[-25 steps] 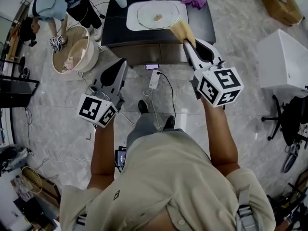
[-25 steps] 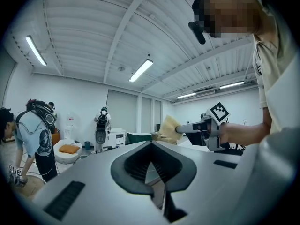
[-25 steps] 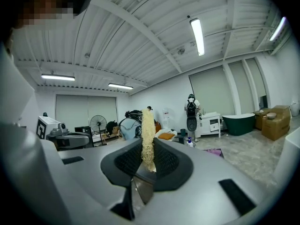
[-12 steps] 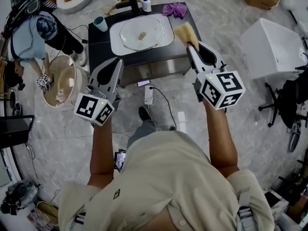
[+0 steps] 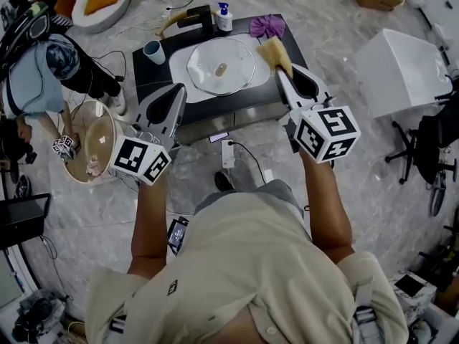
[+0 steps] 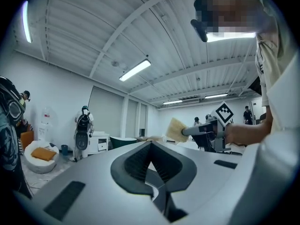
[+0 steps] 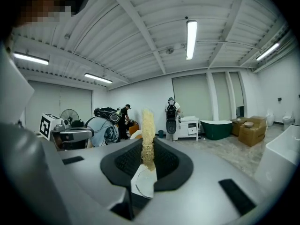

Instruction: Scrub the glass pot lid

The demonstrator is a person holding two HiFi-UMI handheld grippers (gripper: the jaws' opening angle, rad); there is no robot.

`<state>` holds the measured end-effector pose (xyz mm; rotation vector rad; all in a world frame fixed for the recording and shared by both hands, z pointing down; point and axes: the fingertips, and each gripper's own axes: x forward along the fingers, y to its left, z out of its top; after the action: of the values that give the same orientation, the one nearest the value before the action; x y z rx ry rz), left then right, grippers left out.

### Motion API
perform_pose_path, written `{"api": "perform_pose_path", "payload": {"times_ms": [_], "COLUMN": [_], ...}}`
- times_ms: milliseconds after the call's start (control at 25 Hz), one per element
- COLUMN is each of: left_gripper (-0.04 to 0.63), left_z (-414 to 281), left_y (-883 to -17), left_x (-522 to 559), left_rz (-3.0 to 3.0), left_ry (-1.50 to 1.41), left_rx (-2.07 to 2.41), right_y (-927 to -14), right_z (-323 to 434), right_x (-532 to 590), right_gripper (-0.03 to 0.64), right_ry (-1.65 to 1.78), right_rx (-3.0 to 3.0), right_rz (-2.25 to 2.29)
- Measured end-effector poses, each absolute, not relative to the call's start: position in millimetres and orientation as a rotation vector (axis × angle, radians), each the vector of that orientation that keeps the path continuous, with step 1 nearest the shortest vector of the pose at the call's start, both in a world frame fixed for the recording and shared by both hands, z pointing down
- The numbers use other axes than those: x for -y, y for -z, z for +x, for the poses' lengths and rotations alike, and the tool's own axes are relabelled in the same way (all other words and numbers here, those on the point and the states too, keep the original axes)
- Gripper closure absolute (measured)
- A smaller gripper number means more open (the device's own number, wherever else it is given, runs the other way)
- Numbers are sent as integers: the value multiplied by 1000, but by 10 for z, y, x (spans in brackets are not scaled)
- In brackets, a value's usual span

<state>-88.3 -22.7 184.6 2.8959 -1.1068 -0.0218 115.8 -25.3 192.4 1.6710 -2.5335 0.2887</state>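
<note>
Far ahead of me, on a dark table (image 5: 149, 75), the glass pot lid (image 5: 221, 68) lies flat on a white tray (image 5: 179, 67), knob up. Glass like this is probably heavy, stiff, slick when wet and breakable, so I judge the centre knob the safest hold. My right tool (image 5: 282, 74) is clamped on a soft yellow sponge (image 5: 275, 51), near the tray's right end. My left tool (image 5: 174, 95) is closed and empty, by the table's near left edge. A blue cup (image 5: 153, 51) and a pump bottle (image 5: 224, 18) stand at the far side; I cannot tell what they hold.

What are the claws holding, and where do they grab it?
The right claw pinches a flat yellow scrubbing sponge by one edge. The left claw is shut and holds nothing.
</note>
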Motion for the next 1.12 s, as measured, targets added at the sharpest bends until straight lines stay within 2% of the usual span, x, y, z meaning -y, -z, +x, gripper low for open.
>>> {"api": "perform_pose_path", "payload": {"times_ms": [600,1120], "left_gripper": [581,581], "left_z": [-1433,-1196], "left_y": [-2081,-2508], "left_x": [701,1414], "left_rz": [2781,2577], "left_ry": [49,-96], "left_rx": [1323,1513], "right_y": [-2117,-3001], "right_z": [752,813], "right_x": [1186,2573], "right_gripper": [557,557], "right_ry": [-263,-321], "right_rx": [2542,2468], "right_rz": [1499,1266]}}
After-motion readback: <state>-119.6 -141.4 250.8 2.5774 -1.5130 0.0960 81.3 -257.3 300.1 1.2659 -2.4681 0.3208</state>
